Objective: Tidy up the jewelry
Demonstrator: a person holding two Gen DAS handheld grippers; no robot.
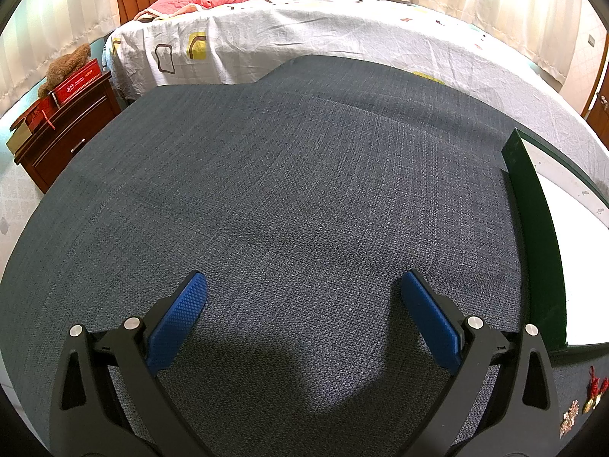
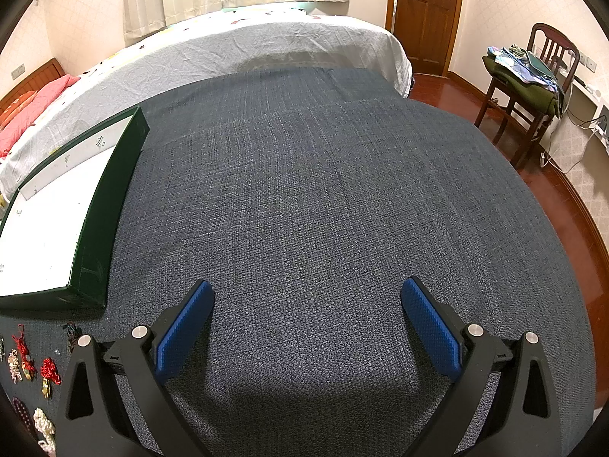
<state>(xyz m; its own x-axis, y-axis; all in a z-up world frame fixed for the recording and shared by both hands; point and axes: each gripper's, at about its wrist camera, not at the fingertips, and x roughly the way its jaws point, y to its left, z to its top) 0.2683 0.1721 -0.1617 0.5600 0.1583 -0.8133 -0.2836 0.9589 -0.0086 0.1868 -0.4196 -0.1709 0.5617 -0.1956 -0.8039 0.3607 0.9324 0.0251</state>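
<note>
Before reaching for anything, take stock from the left: note the left claw [image 1: 303, 277] spread wide over the cloth-covered table [image 1: 304, 171], blue pads [image 1: 179, 323] well apart and holding nothing. Further right, find the green box [image 2: 110, 198] sitting open on the cloth, white inside, with a pale strip along the far side and no jewelry visible in it. Just nearer than its front corner, spot the jewelry [image 2: 26, 361]: red knotted charms and pearl-like, beaded clusters, laid out loose on the cloth and apart from the box. Further right again, see the right claw [image 2: 306, 285] equally wide and equally empty, over bare cloth, with box and jewelry off to its left. Judge the task barely begun, with the first pick yet to be made. For that pick, use the claw nearer the chosen piece, swing across above the cloth rather than dragging low, and come down with one pad on either side of a single piece. Keep the tips just clear of the weave to avoid snagging. Close gently on the bulkier knot or cluster, not on a thin cord or tassel likely to slip. Lift straight up before carrying over the green wall, and watch for neighbouring pieces tangled along.
</note>
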